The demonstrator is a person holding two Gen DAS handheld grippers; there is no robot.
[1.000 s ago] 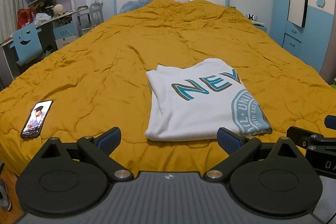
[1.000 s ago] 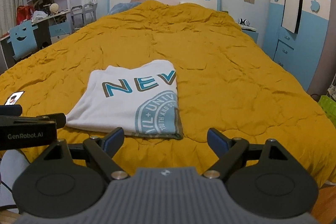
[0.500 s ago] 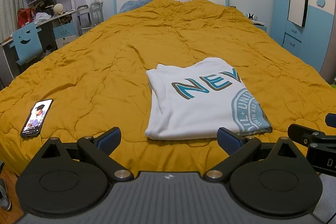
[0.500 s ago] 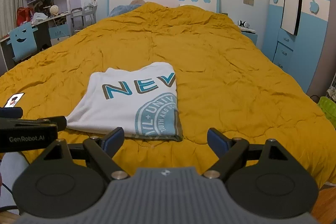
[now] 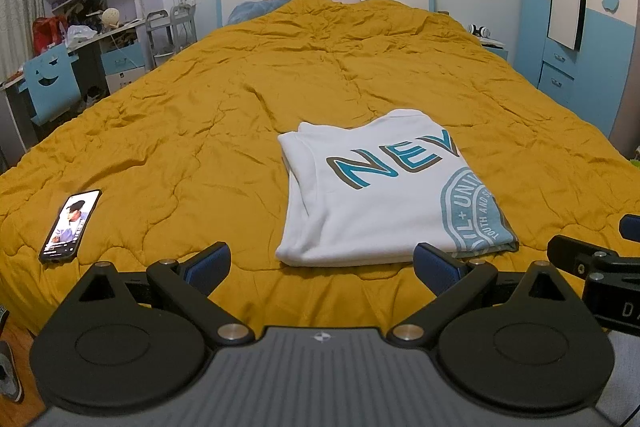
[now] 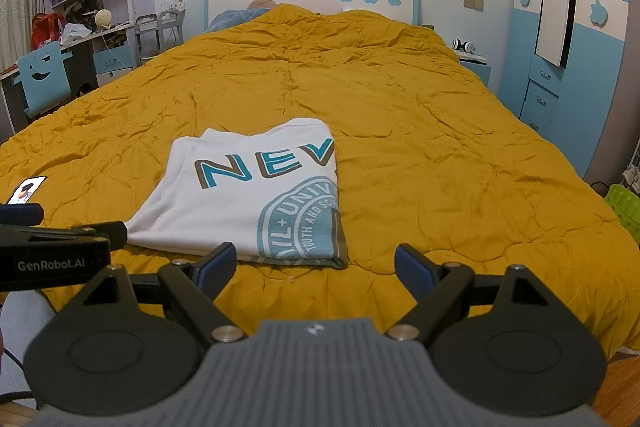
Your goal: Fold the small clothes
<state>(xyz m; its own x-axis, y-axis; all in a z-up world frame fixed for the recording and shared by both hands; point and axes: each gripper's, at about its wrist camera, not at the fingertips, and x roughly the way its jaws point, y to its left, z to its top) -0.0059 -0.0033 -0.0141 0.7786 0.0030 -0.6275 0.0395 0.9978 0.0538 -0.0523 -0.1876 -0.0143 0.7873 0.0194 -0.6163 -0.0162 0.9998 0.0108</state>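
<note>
A white T-shirt (image 5: 372, 195) with teal "NEV" lettering and a round teal emblem lies folded into a rectangle on the yellow bedspread (image 5: 280, 99), near the front edge. It also shows in the right wrist view (image 6: 256, 195). My left gripper (image 5: 322, 263) is open and empty, held just short of the shirt's near edge. My right gripper (image 6: 316, 265) is open and empty, in front of the shirt's near right corner. Neither gripper touches the cloth.
A phone (image 5: 71, 225) with a lit screen lies on the bedspread at the front left. A desk with a blue chair (image 5: 50, 83) stands left of the bed. A blue wardrobe (image 6: 576, 39) stands on the right. A green basket (image 6: 626, 205) sits at the right edge.
Both grippers have stayed open and almost still. The views shifted only slightly, and the folded shirt has not moved.
</note>
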